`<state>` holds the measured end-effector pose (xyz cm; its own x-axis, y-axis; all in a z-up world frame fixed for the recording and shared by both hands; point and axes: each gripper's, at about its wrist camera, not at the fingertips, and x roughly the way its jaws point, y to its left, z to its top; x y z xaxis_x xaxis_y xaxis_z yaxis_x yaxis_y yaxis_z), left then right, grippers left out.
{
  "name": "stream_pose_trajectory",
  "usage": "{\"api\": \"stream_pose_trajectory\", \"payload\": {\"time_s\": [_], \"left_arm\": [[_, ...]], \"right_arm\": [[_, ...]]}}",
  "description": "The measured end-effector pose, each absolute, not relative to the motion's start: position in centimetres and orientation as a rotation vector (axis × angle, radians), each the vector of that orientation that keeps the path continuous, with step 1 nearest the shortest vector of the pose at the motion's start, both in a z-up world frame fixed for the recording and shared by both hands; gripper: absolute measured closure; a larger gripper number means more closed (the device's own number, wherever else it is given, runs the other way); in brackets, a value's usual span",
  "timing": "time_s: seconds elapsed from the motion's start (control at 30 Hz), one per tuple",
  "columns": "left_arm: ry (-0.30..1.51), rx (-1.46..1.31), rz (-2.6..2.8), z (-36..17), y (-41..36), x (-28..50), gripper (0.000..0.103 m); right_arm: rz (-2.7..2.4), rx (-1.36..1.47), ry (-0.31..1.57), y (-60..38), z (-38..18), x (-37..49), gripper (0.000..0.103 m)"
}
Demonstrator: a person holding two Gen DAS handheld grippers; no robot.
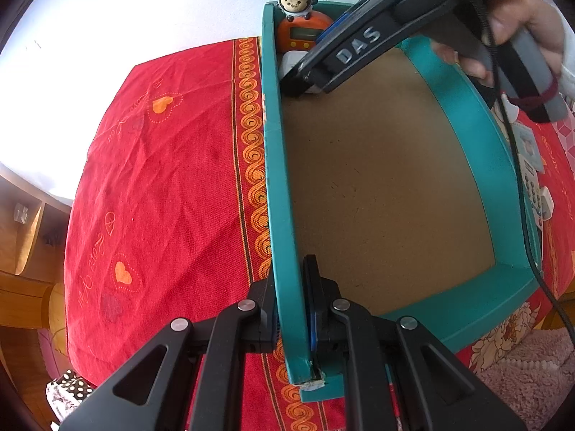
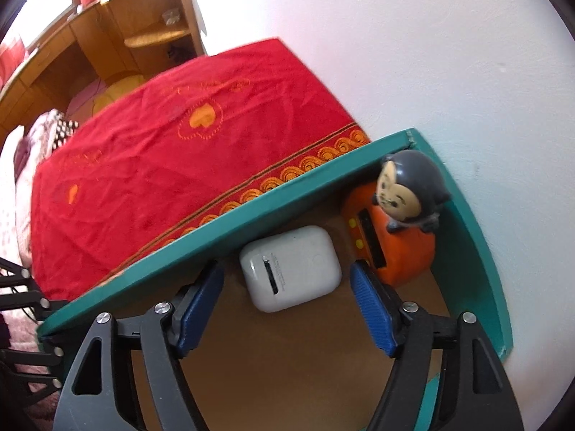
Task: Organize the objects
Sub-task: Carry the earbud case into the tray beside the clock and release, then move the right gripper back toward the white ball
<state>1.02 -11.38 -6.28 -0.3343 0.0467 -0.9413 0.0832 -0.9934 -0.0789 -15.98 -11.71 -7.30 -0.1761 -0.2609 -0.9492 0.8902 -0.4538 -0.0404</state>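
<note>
A teal tray (image 1: 273, 165) with a brown floor lies on a red cloth. My left gripper (image 1: 289, 282) is shut on the tray's left wall near the front corner, one finger outside and one inside. An orange monkey toy (image 1: 300, 18) stands in the far corner, with a white earbud case (image 1: 289, 63) in front of it. A hand holds my right gripper (image 1: 305, 86) down over that case. In the right wrist view the right gripper (image 2: 285, 271) is open, and its blue pads (image 2: 199, 305) flank the white case (image 2: 298, 248) without touching it. The monkey toy (image 2: 402, 222) sits just right of the case.
The red cloth (image 1: 161, 179) spreads left of the tray up to a white wall (image 2: 431, 54). A remote and small items (image 1: 535, 194) lie right of the tray, crossed by a black cable (image 1: 521, 186). Wooden shelves (image 2: 143, 25) stand beyond the cloth.
</note>
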Motion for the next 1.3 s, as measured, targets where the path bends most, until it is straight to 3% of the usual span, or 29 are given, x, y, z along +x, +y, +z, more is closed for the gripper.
{"api": "stream_pose_trajectory", "payload": {"time_s": [0.57, 1.03, 1.3], "left_arm": [[0.192, 1.795, -2.555, -6.3, -11.2, 0.7, 0.093], [0.194, 1.805, -2.553, -6.3, -11.4, 0.9, 0.093], [0.190, 1.801, -2.545, -6.3, -11.3, 0.9, 0.093]], "right_arm": [[-2.154, 1.418, 0.409, 3.4, -0.4, -11.9, 0.028], [-2.412, 1.667, 0.162, 18.2, -3.7, -10.0, 0.028], [-2.458, 1.649, 0.162, 20.1, -4.1, -12.2, 0.028]]}}
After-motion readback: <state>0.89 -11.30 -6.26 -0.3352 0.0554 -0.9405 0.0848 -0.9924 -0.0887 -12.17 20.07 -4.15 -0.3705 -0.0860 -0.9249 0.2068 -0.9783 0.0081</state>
